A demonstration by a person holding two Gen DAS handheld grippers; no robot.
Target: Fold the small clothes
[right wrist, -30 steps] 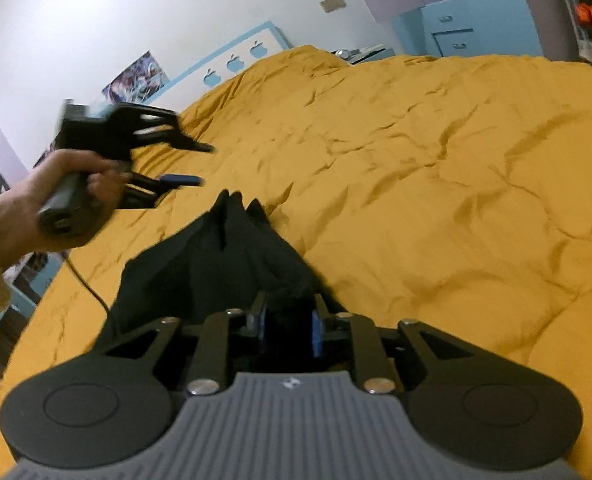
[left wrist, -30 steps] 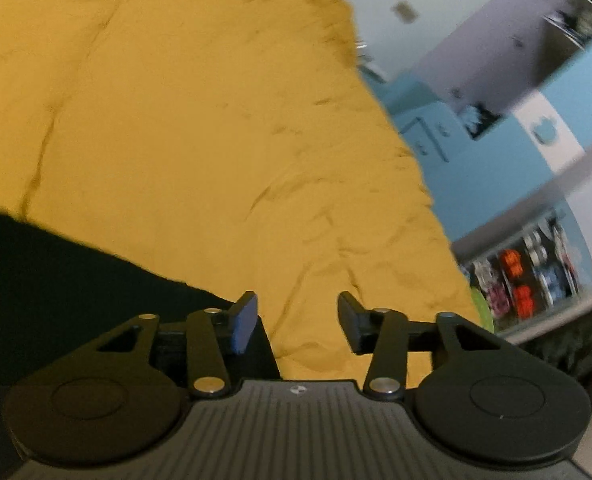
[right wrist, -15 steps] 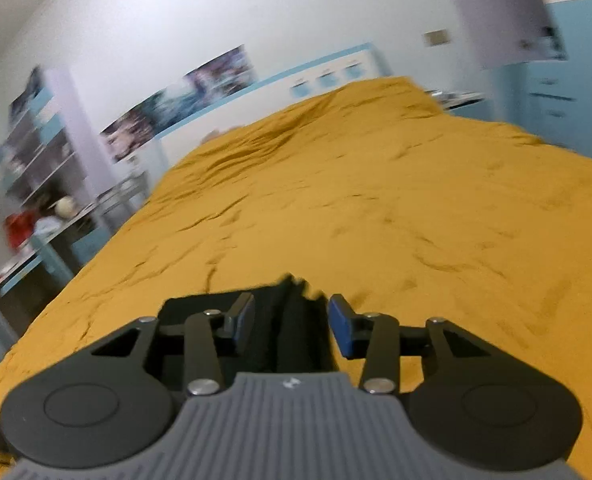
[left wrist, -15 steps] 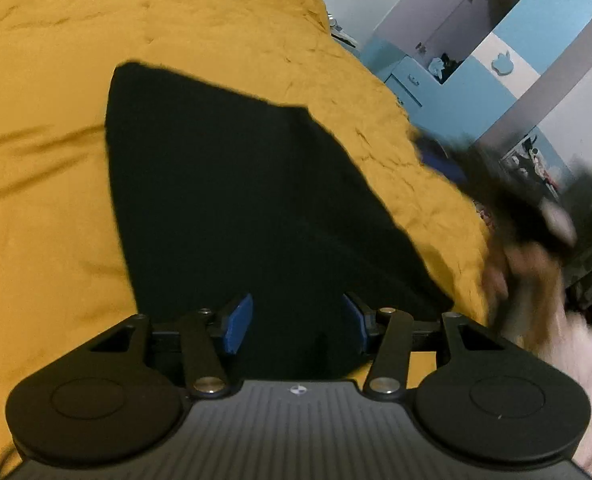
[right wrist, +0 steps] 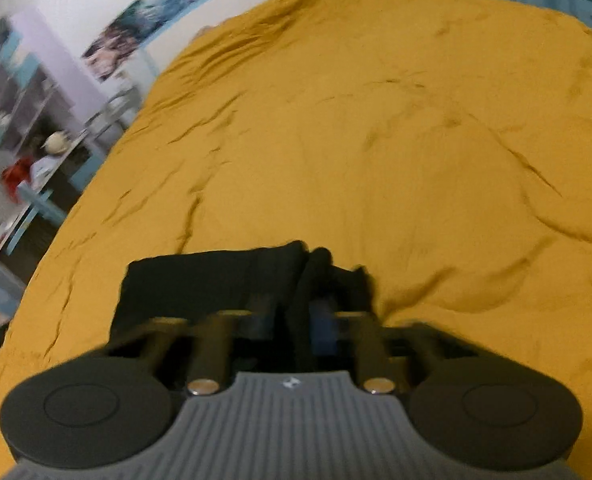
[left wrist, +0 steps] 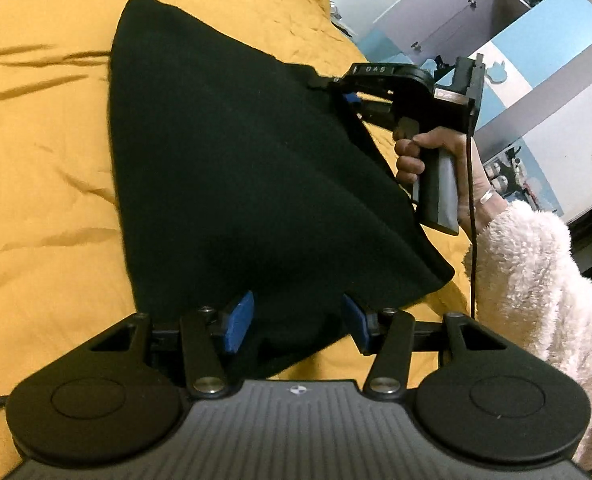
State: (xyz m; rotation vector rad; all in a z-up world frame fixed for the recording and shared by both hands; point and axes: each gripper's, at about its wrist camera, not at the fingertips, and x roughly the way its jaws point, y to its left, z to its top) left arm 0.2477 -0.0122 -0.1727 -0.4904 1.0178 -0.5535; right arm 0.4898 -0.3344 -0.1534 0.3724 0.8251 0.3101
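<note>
A black garment lies spread over the yellow bedspread in the left wrist view. My left gripper is open, its blue pads either side of the garment's near edge, touching nothing. My right gripper shows at the garment's far right edge, held by a hand in a fluffy white sleeve. In the right wrist view, which is blurred, the right gripper is shut on a bunched fold of the black garment.
The yellow bedspread fills most of both views. Blue and white cabinets stand to the right of the bed. Shelves and a desk with small items stand at the bed's left side.
My left gripper swung over the garment and stays open at its near edge. My right gripper opened briefly, then shut again on a fold at the far edge.
</note>
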